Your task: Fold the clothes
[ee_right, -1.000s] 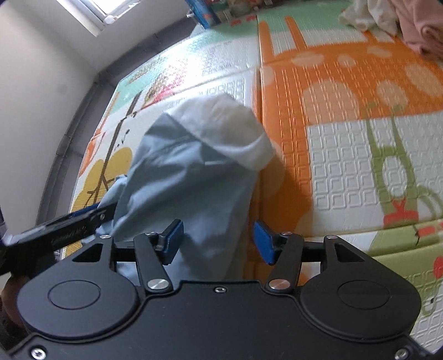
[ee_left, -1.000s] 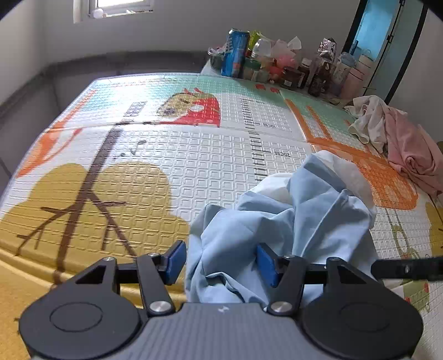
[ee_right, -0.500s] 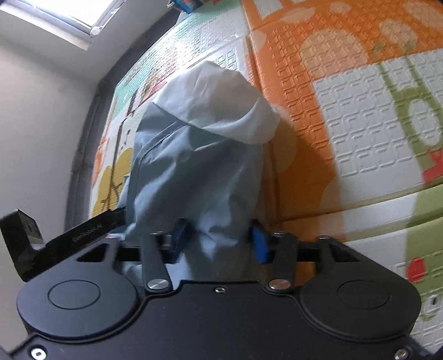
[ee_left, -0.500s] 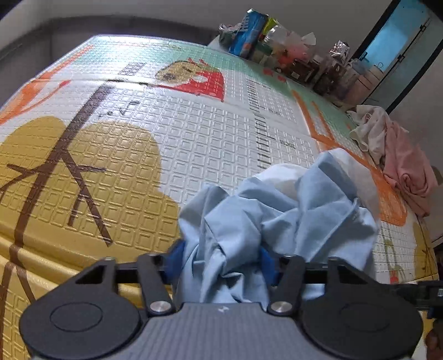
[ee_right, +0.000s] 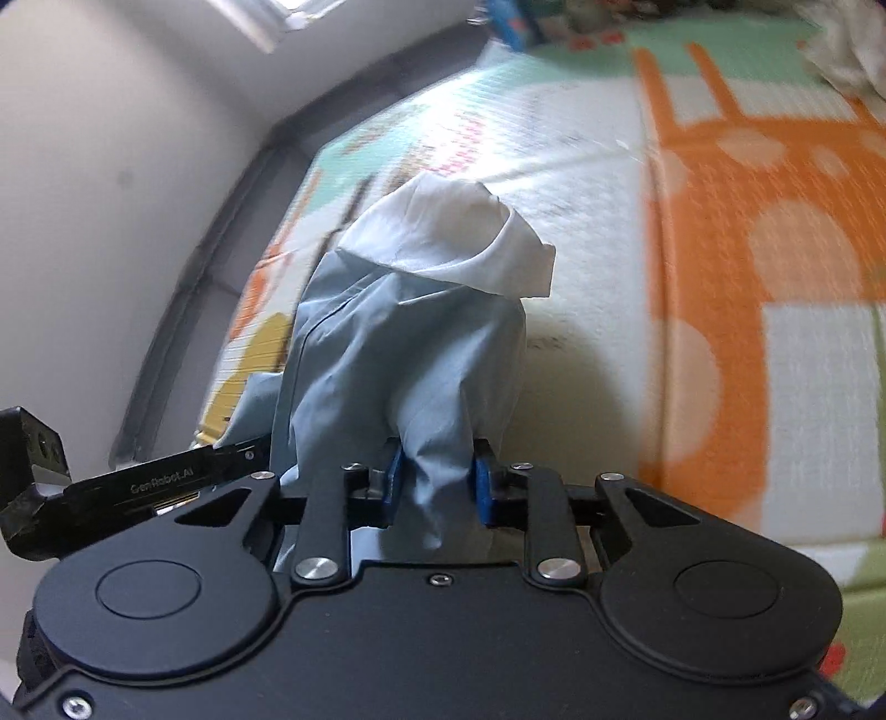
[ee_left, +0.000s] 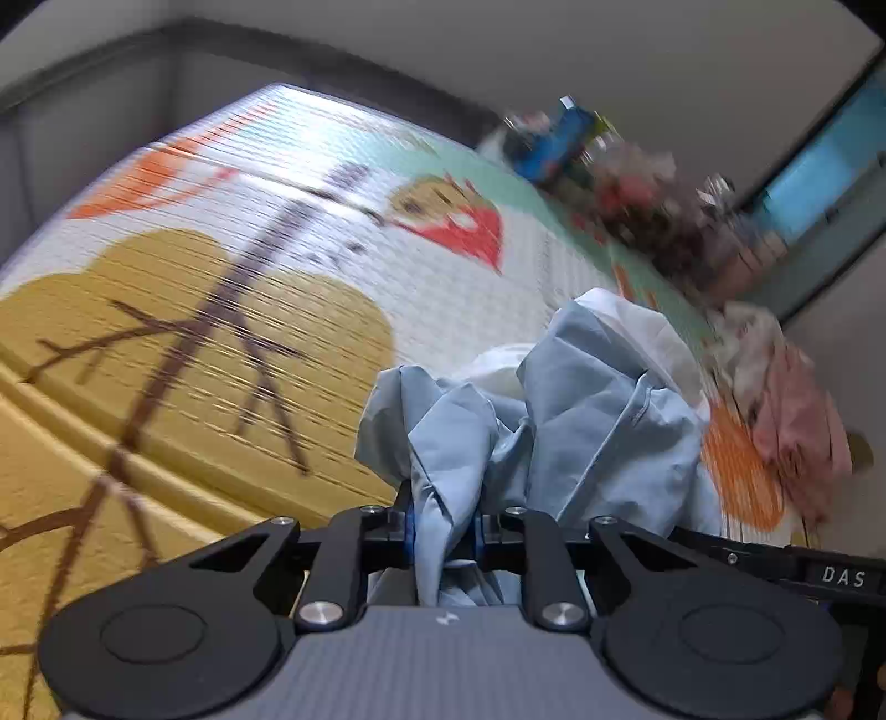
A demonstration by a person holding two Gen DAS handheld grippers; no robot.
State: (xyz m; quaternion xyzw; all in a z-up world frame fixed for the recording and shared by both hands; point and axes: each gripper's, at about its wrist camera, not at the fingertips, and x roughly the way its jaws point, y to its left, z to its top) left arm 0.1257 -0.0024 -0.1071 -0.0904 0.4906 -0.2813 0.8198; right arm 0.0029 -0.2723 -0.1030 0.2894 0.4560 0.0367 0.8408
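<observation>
Both hand-held grippers — left, right — clenched on bunched light-blue garment.

Domestic interior, evidently a lived-in room of a home. Floor covered by a padded children's play mat printed with a tree, cartoon figures and an orange giraffe shape. Loose heap of pink and white clothes lying on the mat near the far right. Cluster of bottles, cans and packets crowded along the far edge, blurred. Plain pale walls with grey skirting; window high on one wall; doorway with blue panel at the corner
</observation>
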